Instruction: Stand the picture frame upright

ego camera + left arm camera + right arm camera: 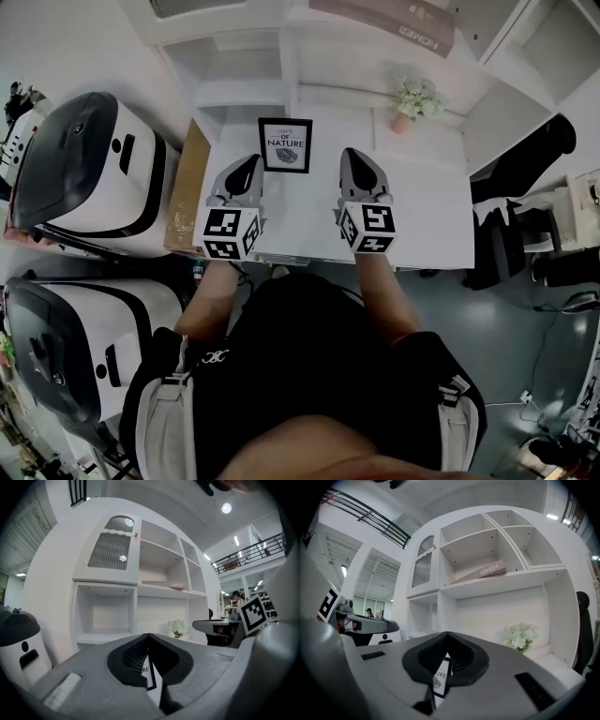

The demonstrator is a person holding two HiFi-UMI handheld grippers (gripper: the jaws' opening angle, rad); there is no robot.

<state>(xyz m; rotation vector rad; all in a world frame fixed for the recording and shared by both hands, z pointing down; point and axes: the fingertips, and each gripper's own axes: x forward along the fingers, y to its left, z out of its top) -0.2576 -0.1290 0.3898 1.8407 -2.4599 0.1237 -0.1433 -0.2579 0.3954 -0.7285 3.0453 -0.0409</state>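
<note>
- Head view: we are counting one picture frame [285,144], which is standing on the white table [422,206] towards its far edge, with its printed face turned to us. Two grippers are hovering nearer than it. The left gripper [247,165] is sitting just left of the frame and the right gripper [355,157] is off to its right, neither touching it. One potted plant [415,98] is standing at the far right. Two white machines [89,173] are crowding the left side, with one cardboard box [187,183] leaning between them and the table.
- Left gripper view: the jaws are pressing together on nothing. Below their tips we are glimpsing the frame's right edge [149,674], and the jaws are hiding the rest. One white shelf unit [140,573] is rising behind.
- Right gripper view: this claw is likewise closed and empty. A strip of the frame [440,674] is showing beyond it, and the plant [520,637] is standing to the right.
</note>
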